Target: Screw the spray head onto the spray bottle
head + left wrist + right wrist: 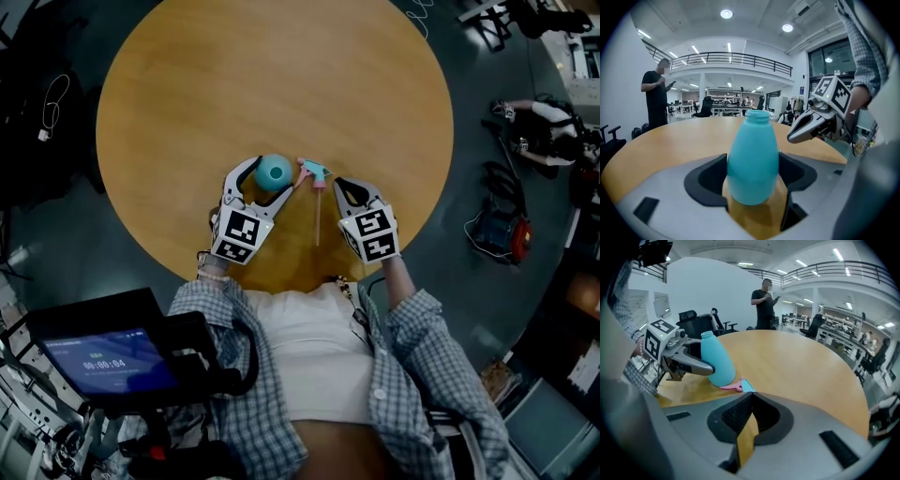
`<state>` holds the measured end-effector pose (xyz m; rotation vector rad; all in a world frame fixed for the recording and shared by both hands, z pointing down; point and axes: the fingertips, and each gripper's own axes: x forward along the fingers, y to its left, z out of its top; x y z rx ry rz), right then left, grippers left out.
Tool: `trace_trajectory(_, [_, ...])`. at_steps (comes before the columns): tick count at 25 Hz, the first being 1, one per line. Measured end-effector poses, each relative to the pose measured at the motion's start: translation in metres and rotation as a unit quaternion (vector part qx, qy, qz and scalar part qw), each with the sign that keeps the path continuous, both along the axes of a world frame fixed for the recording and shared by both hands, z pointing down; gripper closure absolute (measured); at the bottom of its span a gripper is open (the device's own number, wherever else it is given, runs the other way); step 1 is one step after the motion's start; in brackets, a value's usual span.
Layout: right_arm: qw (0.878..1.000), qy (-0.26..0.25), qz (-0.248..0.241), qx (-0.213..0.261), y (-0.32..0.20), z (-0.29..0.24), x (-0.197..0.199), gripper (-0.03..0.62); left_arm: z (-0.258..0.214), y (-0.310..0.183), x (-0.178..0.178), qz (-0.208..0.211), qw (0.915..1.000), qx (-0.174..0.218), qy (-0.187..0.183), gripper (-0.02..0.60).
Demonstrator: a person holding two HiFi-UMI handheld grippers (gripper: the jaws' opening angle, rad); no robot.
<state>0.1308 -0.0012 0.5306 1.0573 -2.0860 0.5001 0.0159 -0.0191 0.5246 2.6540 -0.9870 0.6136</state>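
Plain teal spray bottle, rounded shoulders tapering to a short open neck with a ridged collar. Upright on the near part of the round wooden table. Base cut off in the left gripper view behind that gripper's own body; from the head view, reduced to a teal disc. Flanked by the jaws of the left gripper, spread wide, with the pads just beside either flank. Hard to tell whether touching; no squeeze to be made out.

Just to the right of the bottle, the spray head, on its side on the table: pink trigger, teal body, thin pale dip tube trailing toward the person. Mostly hidden in the right gripper view, down to a pink sliver and a teal corner above the gripper's body, close by the bottle's foot. Touching the bottle or not: impossible to say.

Right gripper: jaws pressed together on nothing, tips aimed at the spray head from just short of it.

Farther out: checked sleeves, a dark screen at the lower left of the head view, and a standing person in black beyond the table's far edge.
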Motion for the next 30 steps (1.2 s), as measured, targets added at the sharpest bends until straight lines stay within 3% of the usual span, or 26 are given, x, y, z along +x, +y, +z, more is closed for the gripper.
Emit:
trace_trajectory(3, [0.998, 0.013, -0.068, 0.003, -0.015, -0.001, -0.010, 0.592, -0.001, 0.000, 0.001, 0.000, 1.0000, 0.002, -0.003, 0.227])
trace_trajectory(5, [0.994, 0.006, -0.104, -0.022, -0.022, 0.002, -0.018, 0.475, 0.000, 0.000, 0.001, -0.001, 1.0000, 0.002, -0.005, 0.227])
trace_trajectory(7, [0.989, 0.009, -0.139, -0.044, -0.029, 0.006, -0.023, 0.430, 0.000, 0.001, 0.001, 0.000, 1.0000, 0.001, -0.008, 0.227])
trace_trajectory(11, [0.977, 0.036, -0.193, -0.087, -0.040, 0.024, -0.030, 0.413, 0.002, 0.002, 0.001, -0.002, 1.0000, 0.000, -0.008, 0.227])
trace_trajectory(14, [0.970, 0.020, -0.199, -0.136, -0.038, 0.035, -0.037, 0.413, 0.003, 0.001, 0.001, -0.007, 1.0000, -0.001, -0.006, 0.227])
trace_trajectory(18, [0.965, 0.018, -0.199, -0.167, -0.034, 0.047, -0.042, 0.413, 0.003, 0.001, 0.001, -0.008, 0.9999, -0.001, -0.007, 0.227])
trace_trajectory(24, [0.960, -0.037, -0.161, -0.225, -0.034, 0.052, -0.045, 0.429, 0.002, 0.001, 0.001, -0.009, 0.9999, -0.002, -0.004, 0.227])
trace_trajectory(30, [0.960, -0.071, -0.129, -0.239, -0.033, 0.050, -0.044, 0.474, 0.003, 0.000, 0.001, -0.013, 0.9999, -0.003, 0.002, 0.227])
